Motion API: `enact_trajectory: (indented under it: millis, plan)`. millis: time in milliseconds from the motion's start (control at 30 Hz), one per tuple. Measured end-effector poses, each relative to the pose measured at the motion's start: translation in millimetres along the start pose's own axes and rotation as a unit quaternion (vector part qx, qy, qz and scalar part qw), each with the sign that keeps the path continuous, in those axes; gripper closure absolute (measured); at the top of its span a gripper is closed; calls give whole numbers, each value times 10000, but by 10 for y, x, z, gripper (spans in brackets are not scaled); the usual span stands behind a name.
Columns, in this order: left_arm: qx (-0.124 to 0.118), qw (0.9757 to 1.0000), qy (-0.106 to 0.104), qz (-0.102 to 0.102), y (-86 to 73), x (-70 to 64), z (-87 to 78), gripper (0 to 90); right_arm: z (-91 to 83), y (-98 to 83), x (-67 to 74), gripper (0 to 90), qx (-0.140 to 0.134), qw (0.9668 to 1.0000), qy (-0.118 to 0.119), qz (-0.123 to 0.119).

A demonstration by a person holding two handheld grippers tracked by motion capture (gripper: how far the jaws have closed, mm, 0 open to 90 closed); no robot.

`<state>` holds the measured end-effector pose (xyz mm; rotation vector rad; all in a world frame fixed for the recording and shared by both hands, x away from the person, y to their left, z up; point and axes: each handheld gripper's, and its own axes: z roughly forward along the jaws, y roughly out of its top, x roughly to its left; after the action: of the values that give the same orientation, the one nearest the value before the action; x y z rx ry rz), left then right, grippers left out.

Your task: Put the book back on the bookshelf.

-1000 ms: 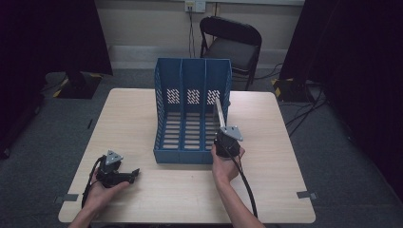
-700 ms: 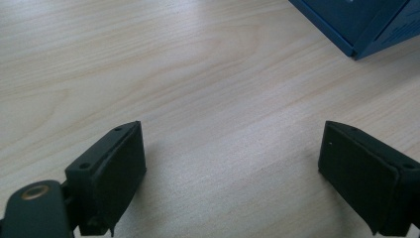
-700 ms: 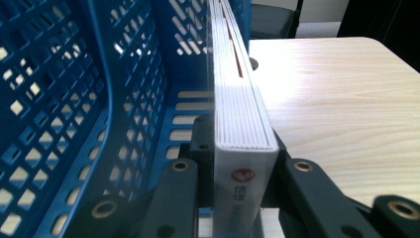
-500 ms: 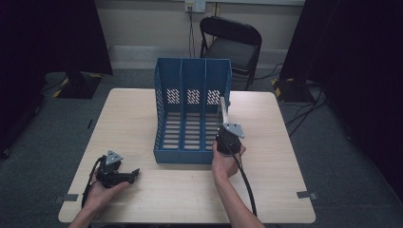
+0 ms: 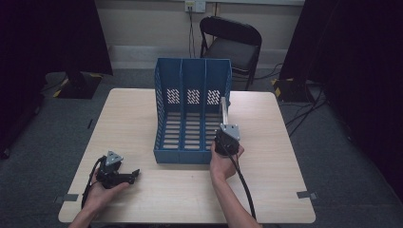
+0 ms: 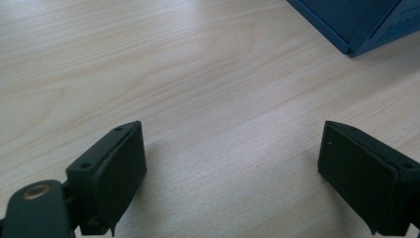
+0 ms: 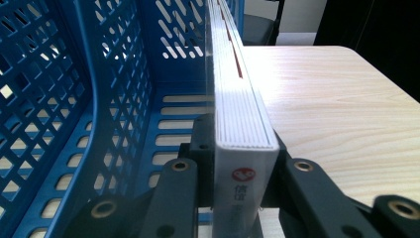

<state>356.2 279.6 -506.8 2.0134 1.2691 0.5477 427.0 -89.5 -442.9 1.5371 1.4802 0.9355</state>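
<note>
Item 1, near edge: left gripper (image 5: 115, 172) resting low on the worktop (image 5: 266, 190), held in person's left hand (image 5: 97, 192); jaws wide apart w/ nothing between, bare wood under them in left gripper view; corner of the rack just visible beyond. No change vs. a second ago; idle. Item 2, mid-worktop: right gripper (image 5: 223, 130), in right hand (image 5: 223, 159), jaws closed tight on the bottom end of a book (image 7: 237, 129), white w/ clear cover and red logo on spine, held edge-on and pointing away from the person. Item 3, beyond: blue file rack (image 5: 192, 111), three compartments, slotted floor, perforated back, open front toward person. Book sits along the rack's right side wall, at or just over the rightmost compartment; can't tell from high view whether inside or just outside the wall; right gripper view puts wall just left of book. Change over last second: practically none; book and both hands in same place, grip unchanged. Reading: likely pause to line book up w/ the right slot; insertion not yet done. Item 4, far: black chair (image 5: 233, 40) behind worktop.
</note>
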Motion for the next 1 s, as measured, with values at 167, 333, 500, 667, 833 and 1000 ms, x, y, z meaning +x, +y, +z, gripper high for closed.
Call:
enact_trajectory:
  millis: [167,333,500,667,833,1000]
  plan:
    - [-3,10000,-1,-4,-5,-5,-5,108,-4,-1,-15,752,8,10000,54,-3]
    - [-3,10000,-10,-1,-9,-7,-9,108,-6,-7,-5,752,-4,10000,27,-51]
    - [0,10000,-9,14,-14,-6,-16,109,-5,-3,-14,748,11,10000,61,-69]
    - [4,10000,-9,16,-14,-5,-16,109,1,9,-44,709,53,9998,179,-55]
    - [4,10000,-10,15,-14,-5,-16,108,27,6,-80,673,146,9995,272,84]
    - [3,10000,-9,15,-14,-5,-16,108,29,5,-68,623,148,9995,261,28]
